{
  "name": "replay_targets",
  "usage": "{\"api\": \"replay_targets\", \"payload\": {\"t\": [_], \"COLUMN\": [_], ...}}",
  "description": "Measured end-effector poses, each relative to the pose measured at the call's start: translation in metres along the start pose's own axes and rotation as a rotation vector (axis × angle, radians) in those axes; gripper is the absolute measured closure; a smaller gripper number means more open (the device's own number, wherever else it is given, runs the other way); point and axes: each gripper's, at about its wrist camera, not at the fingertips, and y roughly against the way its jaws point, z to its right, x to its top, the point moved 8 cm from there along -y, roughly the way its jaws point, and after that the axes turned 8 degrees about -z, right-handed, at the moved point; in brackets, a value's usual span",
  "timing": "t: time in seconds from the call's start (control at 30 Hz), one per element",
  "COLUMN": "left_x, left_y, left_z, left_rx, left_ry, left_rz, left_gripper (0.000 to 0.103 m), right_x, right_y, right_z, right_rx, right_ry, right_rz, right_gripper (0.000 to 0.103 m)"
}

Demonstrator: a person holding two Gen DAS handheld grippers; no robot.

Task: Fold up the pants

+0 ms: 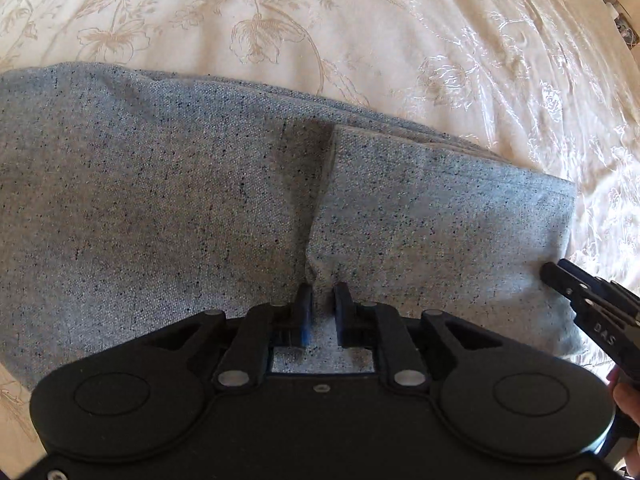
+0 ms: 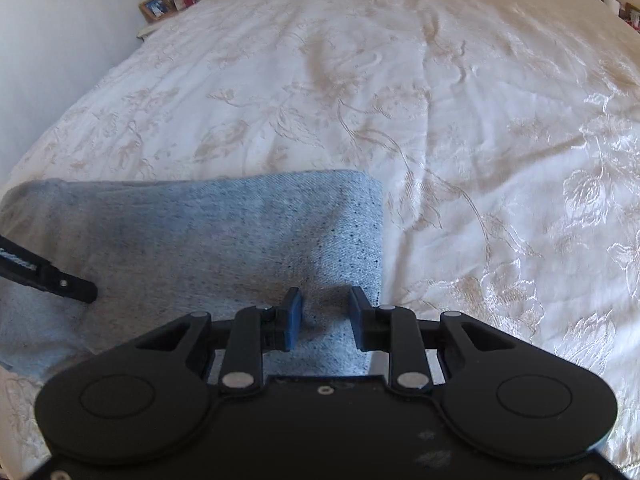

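The grey speckled pants [image 1: 160,200] lie folded in layers on the cream floral bedspread [image 1: 360,32]. My left gripper [image 1: 323,292] sits low over the pants' near edge, its fingers a narrow gap apart with a ridge of cloth between them. My right gripper [image 2: 325,298] is open over the right end of the pants [image 2: 240,232], near their right edge. The right gripper also shows in the left wrist view [image 1: 560,276] at the pants' right end. The left gripper's tip shows in the right wrist view [image 2: 86,292] resting on the cloth.
The bedspread [image 2: 440,120] stretches far beyond the pants. A bedside table [image 2: 168,4] with a photo frame, a lamp and small items stands at the far left by the wall. More clutter sits at the far right edge.
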Motion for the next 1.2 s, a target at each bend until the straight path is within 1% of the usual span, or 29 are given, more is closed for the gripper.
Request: {"api": "replay_targets", "payload": {"t": [0.07,0.1,0.13,0.2,0.27,0.3,0.37,0.4,0.47,0.5,0.53,0.6,0.67,0.7,0.73,0.77,0.8,0.83,0.9,1.0,1.1,1.17,1.2], "left_x": [-0.001,-0.002,-0.002,0.002,0.011,0.02,0.039,0.048,0.062,0.065,0.065,0.057,0.046,0.04,0.032,0.022,0.01,-0.001,-0.024,-0.053,-0.068,-0.069,-0.069], "left_y": [0.006,0.014,0.02,0.038,0.043,0.04,0.028,0.017,-0.009,-0.023,-0.025,-0.016,0.006,0.015,0.022,0.03,0.041,0.047,0.059,0.072,0.079,0.083,0.085], "left_z": [0.002,0.004,0.006,0.015,0.027,0.034,0.04,0.039,0.029,0.026,0.025,0.025,0.018,0.014,0.011,0.004,-0.008,-0.018,-0.045,-0.094,-0.144,-0.175,-0.191], "left_rx": [-0.003,-0.009,-0.012,-0.014,0.006,0.018,0.021,0.026,0.073,0.065,0.055,0.053,0.057,0.055,0.054,0.052,0.055,0.063,0.095,0.135,0.137,0.13,0.124], "left_ry": [0.006,0.016,0.019,-0.017,-0.07,-0.091,-0.083,-0.059,-0.013,0.001,0.002,-0.004,-0.009,-0.009,-0.009,-0.003,0.015,0.03,0.062,0.116,0.184,0.242,0.269], "left_rz": [0.006,0.022,0.043,0.118,0.164,0.175,0.179,0.16,0.083,0.051,0.052,0.074,0.109,0.123,0.133,0.148,0.167,0.181,0.198,0.19,0.192,0.199,0.206], "left_gripper": [0.079,0.08,0.081,0.081,0.08,0.075,0.073,0.071,0.07,0.069,0.069,0.069,0.068,0.061,0.051,0.046,0.039,0.036,0.036,0.035,0.035,0.035,0.034], "right_x": [0.002,0.002,0.002,-0.001,-0.011,-0.019,-0.037,-0.045,-0.054,-0.054,-0.054,-0.052,-0.05,-0.049,-0.048,-0.049,-0.05,-0.05,-0.05,-0.052,-0.052,-0.049,-0.047], "right_y": [0.007,0.015,0.024,0.042,0.046,0.044,0.037,0.033,0.033,0.036,0.039,0.049,0.058,0.062,0.064,0.068,0.071,0.072,0.072,0.072,0.072,0.072,0.072], "right_z": [-0.004,-0.009,-0.013,-0.022,-0.029,-0.032,-0.034,-0.034,-0.034,-0.035,-0.036,-0.039,-0.044,-0.047,-0.05,-0.056,-0.062,-0.068,-0.084,-0.108,-0.133,-0.15,-0.159], "right_rx": [-0.021,-0.034,-0.033,0.002,0.018,0.01,-0.004,-0.006,-0.009,-0.007,-0.004,0.012,0.034,0.042,0.047,0.055,0.066,0.075,0.091,0.107,0.104,0.101,0.1], "right_ry": [0.019,0.032,0.04,0.034,0.037,0.052,0.07,0.069,0.063,0.063,0.062,0.054,0.046,0.048,0.051,0.054,0.055,0.057,0.072,0.087,0.106,0.112,0.114], "right_rz": [0.01,0.034,0.062,0.11,0.108,0.086,0.042,0.023,0.017,0.022,0.026,0.047,0.073,0.082,0.088,0.094,0.099,0.099,0.095,0.081,0.075,0.073,0.073], "right_gripper": [0.079,0.078,0.075,0.074,0.074,0.074,0.074,0.075,0.075,0.075,0.075,0.073,0.073,0.073,0.073,0.073,0.073,0.073,0.073,0.073,0.073,0.073,0.073]}}
